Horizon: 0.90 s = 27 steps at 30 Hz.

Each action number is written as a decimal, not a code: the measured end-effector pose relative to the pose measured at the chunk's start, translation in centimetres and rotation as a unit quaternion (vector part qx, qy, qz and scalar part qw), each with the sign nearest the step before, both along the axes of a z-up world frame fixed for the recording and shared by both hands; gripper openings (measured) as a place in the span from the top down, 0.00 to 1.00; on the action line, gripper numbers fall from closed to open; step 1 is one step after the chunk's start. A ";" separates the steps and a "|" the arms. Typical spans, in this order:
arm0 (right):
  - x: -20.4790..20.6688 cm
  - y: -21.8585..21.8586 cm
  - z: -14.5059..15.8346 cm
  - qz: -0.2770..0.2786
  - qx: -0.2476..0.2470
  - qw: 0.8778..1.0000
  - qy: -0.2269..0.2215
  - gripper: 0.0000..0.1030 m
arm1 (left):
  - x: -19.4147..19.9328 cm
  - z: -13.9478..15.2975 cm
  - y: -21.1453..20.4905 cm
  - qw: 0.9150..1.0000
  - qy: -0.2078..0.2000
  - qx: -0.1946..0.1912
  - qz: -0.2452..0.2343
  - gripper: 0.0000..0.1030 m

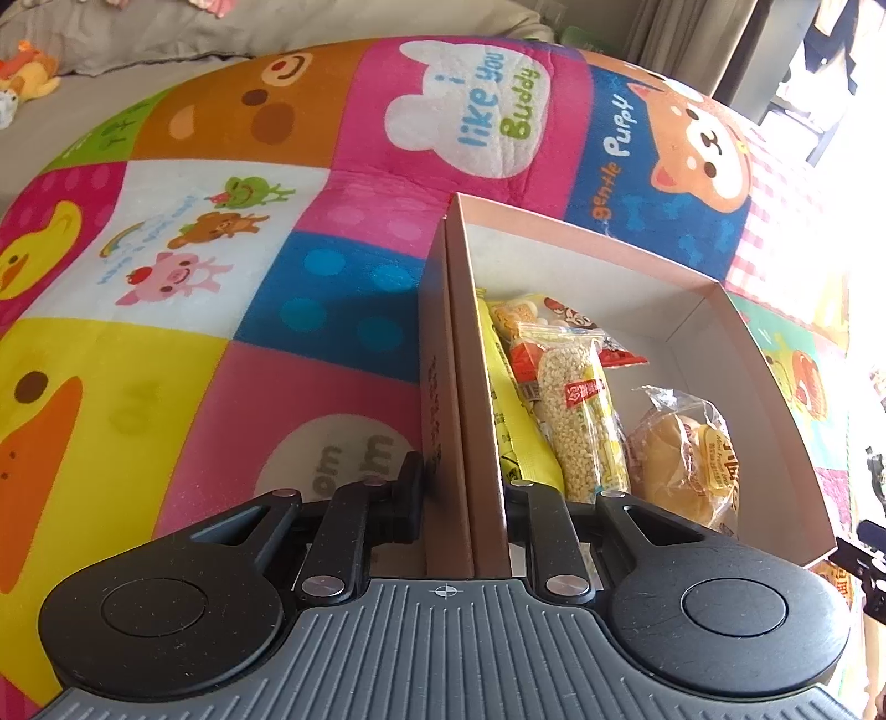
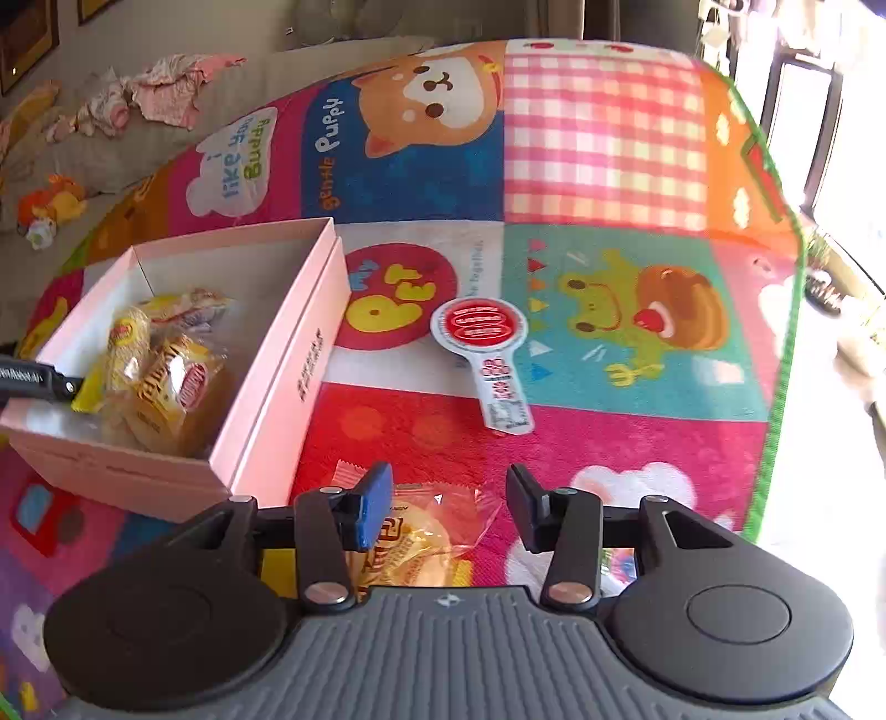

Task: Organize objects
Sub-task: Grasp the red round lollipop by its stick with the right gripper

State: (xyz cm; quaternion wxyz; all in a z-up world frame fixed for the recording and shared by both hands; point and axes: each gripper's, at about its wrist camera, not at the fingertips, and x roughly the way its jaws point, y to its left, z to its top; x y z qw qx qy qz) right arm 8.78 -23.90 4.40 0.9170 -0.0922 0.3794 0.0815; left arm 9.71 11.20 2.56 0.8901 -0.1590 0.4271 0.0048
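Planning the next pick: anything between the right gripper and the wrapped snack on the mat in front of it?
Nothing visible. The right gripper is open with the wrapped snack lying on the mat between and just below its fingers. The pink box sits off to its left, and the round red tag lies farther ahead, both clear of the snack.

A bright patchwork blanket (image 2: 603,144) covers most of the space — squares of pink, blue, orange and yellow with cartoon puppies, ducks and frogs. Behind it runs a beige sofa (image 1: 138,33) with a small orange stuffed toy (image 2: 52,202) and a heap of crumpled pink clothes (image 2: 166,88). Dark picture frames (image 2: 27,39) hang on the wall at the left. Hard daylight pours through a dark-framed window (image 2: 819,127) on the right — curtains (image 1: 681,33) hang beside it.
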 end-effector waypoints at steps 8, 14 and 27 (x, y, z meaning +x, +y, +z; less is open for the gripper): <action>-4.0 -1.9 1.6 -0.011 0.054 0.998 0.008 0.23 | 0.0 -0.1 0.0 1.000 0.000 0.000 0.000 0.79; -5.1 0.4 0.8 0.032 0.044 0.998 0.021 0.18 | 0.0 0.0 0.0 1.000 0.002 0.002 -0.003 0.79; 11.8 1.3 -0.7 0.033 0.032 0.997 0.066 0.18 | 0.1 0.1 -0.1 1.000 0.002 0.005 -0.007 0.79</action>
